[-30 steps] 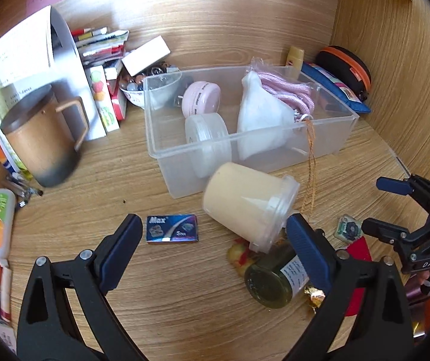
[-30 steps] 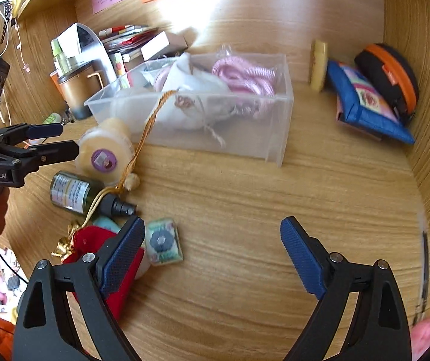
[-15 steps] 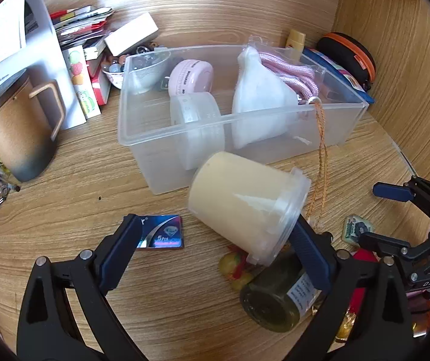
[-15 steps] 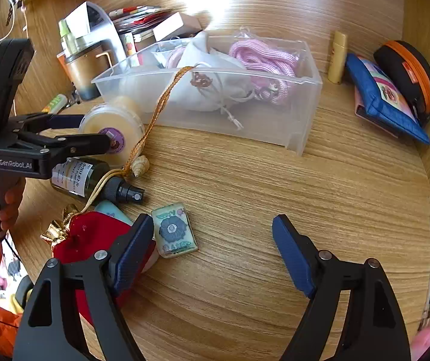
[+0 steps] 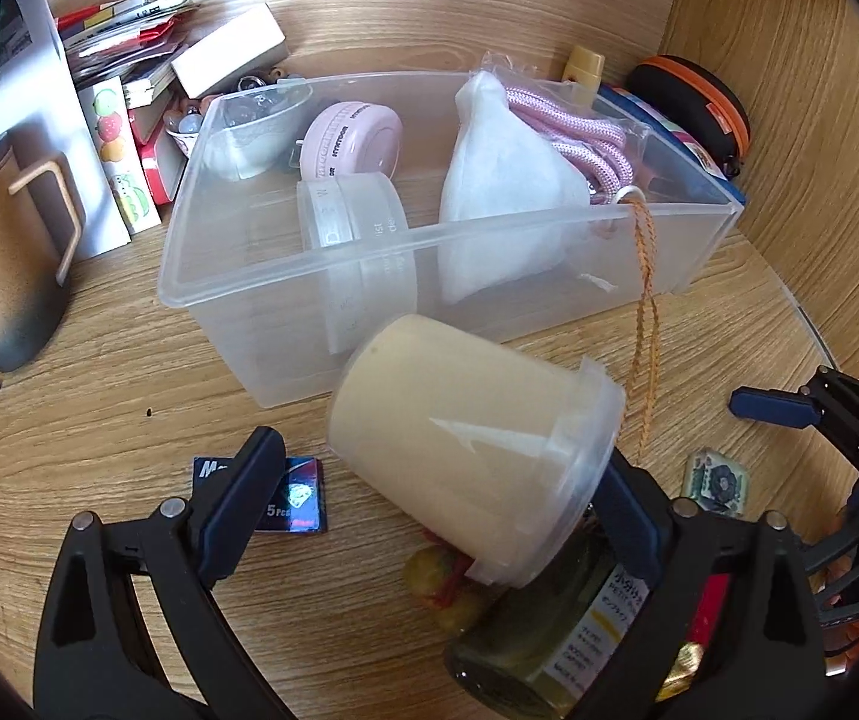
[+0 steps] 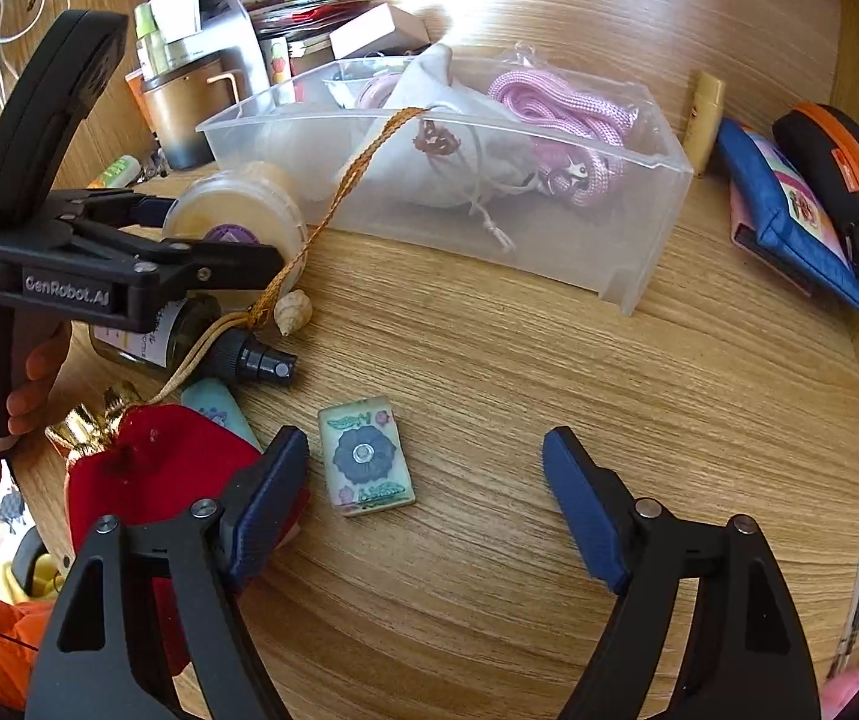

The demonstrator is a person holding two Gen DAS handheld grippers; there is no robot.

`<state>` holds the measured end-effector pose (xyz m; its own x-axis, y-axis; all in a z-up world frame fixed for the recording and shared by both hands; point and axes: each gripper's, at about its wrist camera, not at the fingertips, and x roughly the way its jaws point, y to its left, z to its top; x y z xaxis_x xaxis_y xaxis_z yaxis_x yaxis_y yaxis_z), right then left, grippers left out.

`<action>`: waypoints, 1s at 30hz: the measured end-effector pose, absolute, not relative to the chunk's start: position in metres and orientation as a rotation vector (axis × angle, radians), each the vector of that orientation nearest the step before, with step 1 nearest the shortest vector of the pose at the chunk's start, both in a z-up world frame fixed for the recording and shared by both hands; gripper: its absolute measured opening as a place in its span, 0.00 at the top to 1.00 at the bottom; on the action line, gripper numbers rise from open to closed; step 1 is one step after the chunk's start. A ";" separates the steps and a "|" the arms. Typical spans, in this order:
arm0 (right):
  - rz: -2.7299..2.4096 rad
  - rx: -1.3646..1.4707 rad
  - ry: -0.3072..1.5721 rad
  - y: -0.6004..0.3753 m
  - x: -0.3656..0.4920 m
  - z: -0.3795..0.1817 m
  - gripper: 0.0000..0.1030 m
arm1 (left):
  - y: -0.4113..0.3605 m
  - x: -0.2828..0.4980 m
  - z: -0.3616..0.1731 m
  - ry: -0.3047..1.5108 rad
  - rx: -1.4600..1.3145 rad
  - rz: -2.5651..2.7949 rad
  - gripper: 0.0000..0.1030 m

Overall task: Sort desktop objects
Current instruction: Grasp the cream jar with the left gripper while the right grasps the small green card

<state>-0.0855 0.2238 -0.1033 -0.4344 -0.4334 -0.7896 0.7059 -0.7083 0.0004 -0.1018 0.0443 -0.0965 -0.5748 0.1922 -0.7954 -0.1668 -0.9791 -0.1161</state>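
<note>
A clear plastic bin stands on the wooden desk and holds a white pouch, a pink rope, a pink round case and a clear tub. My left gripper is open around a cream jar lying on its side just in front of the bin; the jar also shows in the right wrist view. My right gripper is open and empty above a small patterned tile.
A green spray bottle, a red pouch, a shell and an orange cord lie near the jar. A blue staples box, a brown mug, books, a blue wallet and an orange-rimmed case surround the bin.
My left gripper has moved forward, so its fingers now flank the cream jar. My right gripper has moved closer to the patterned tile.
</note>
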 end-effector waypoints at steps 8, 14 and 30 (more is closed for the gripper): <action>-2.158 1.027 0.446 0.220 -0.082 -0.103 0.47 | 0.048 -0.100 -0.095 -0.022 -1.305 2.618 0.17; -2.153 1.002 0.445 0.217 -0.077 -0.103 0.61 | 0.055 -0.101 -0.096 0.004 -1.306 2.624 0.26; -2.157 1.008 0.366 0.230 -0.082 -0.102 0.78 | 0.047 -0.094 -0.091 -0.045 -1.284 2.703 0.33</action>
<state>-0.0823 0.2303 -0.1025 -0.4382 -0.4879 -0.7549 0.7094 -0.7035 0.0429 -0.0937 0.0471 -0.0911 -0.6228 0.1463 -0.7686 -0.1208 -0.9886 -0.0903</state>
